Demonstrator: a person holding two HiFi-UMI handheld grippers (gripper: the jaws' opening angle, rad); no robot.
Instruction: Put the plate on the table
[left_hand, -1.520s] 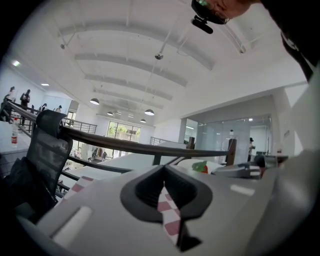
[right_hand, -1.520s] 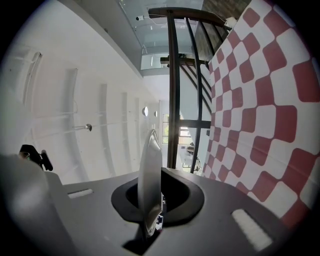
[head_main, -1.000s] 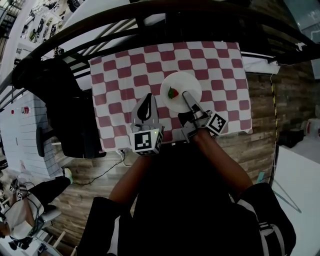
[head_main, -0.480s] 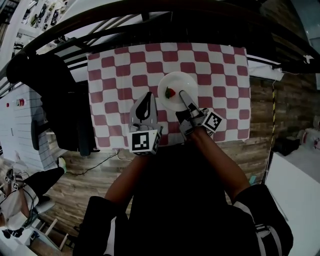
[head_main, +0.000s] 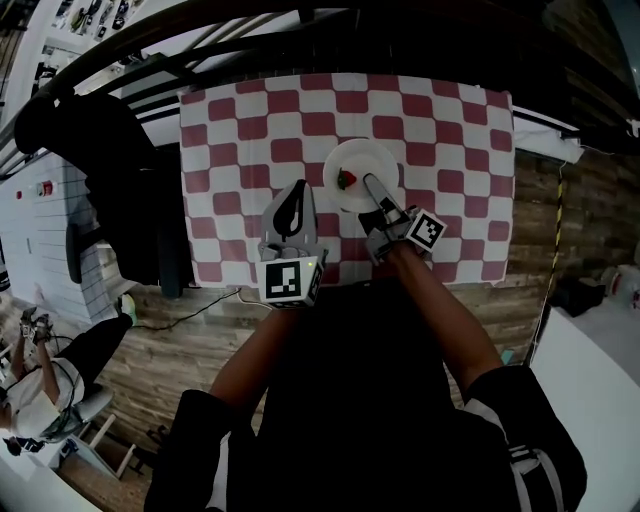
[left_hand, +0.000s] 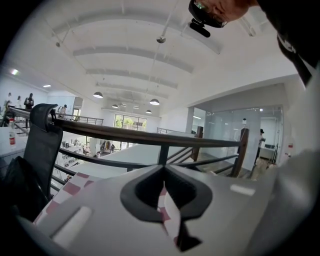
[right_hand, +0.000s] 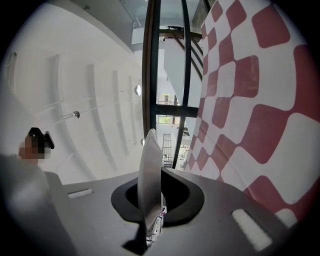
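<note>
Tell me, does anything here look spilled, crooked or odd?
Nothing stands out. The plate looks level over the checked cloth, with the red fruit on it and nothing spilled. The right claw pinches the plate's rim; the left claw is shut and empty.

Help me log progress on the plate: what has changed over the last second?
No clear move; only the head view shifted a little. The right gripper stays shut on the near rim of the round white plate, the small red fruit still on it, over the red-and-white checked cloth. The left gripper stays shut and empty beside it.
</note>
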